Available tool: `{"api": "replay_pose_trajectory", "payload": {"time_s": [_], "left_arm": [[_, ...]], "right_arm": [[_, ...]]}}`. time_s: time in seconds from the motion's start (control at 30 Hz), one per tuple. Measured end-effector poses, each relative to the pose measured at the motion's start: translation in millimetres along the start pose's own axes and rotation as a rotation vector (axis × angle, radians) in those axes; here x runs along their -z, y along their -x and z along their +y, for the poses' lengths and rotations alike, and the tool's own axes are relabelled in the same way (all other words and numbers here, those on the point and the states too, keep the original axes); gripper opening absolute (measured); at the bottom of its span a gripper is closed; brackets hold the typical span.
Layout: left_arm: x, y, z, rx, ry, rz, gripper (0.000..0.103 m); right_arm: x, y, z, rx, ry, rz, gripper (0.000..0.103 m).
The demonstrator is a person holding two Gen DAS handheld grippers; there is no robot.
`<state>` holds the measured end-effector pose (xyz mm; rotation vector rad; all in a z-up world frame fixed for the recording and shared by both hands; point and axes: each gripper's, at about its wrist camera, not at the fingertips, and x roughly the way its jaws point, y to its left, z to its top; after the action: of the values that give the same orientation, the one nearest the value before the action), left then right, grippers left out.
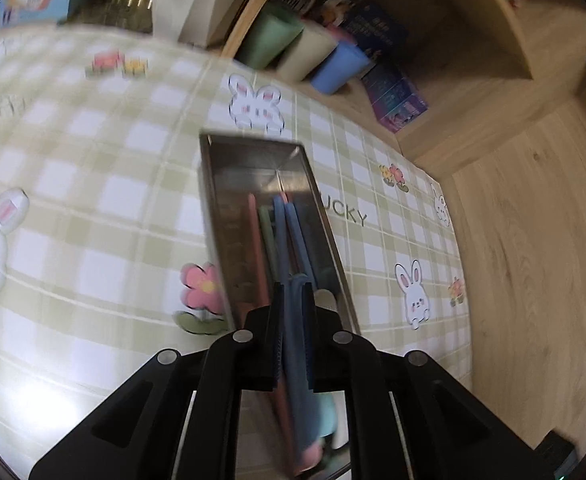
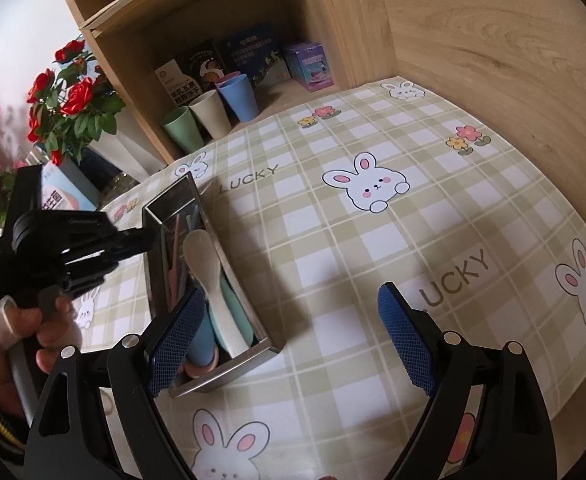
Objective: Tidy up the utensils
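Observation:
A steel tray [image 1: 213, 200] lies lengthwise on the checked rabbit tablecloth [image 1: 93, 200]. It holds pink, green and blue utensil handles. My left gripper [image 1: 293, 292] is at the tray's near end, shut on a blue utensil [image 1: 297, 344] whose handle runs along the tray. In the right wrist view the tray [image 2: 229, 368] also holds a white spoon [image 2: 209, 268]. There a hand holds the left gripper [image 2: 155, 236], which reaches over the tray's left wall. My right gripper [image 2: 293, 336] is open, with nothing between its blue pads [image 2: 405, 340], above the cloth beside the tray's near corner.
A wooden shelf [image 2: 141, 40] at the back holds green [image 2: 183, 128], beige [image 2: 211, 114] and blue cups [image 2: 239, 96] and several boxes. Red flowers [image 2: 69, 100] stand at the far left. A wooden wall [image 2: 493, 60] borders the cloth on the right.

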<state>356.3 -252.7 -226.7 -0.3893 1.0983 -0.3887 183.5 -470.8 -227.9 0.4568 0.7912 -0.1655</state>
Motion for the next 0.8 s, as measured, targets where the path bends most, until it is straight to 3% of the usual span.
{"api": "replay_pose_trajectory", "payload": {"time_s": [0.47, 0.67, 0.8], "left_arm": [[6.2, 104.8, 19.0, -0.08, -0.173, -0.161, 0.022], [17.5, 167.3, 38.4, -0.111, -0.219, -0.25, 0.049], [23.0, 210.5, 57.3, -0.117, -0.216, -0.304, 0.081]], "right_arm": [[-7.9, 49.5, 63.5, -0.007, 0.119, -0.067, 0.085], [-9.4, 77.4, 93.8, -0.008, 0.167, -0.113, 0.085], [-5.3, 92.8, 121.2, -0.021, 0.215, -0.144, 0.085]]}}
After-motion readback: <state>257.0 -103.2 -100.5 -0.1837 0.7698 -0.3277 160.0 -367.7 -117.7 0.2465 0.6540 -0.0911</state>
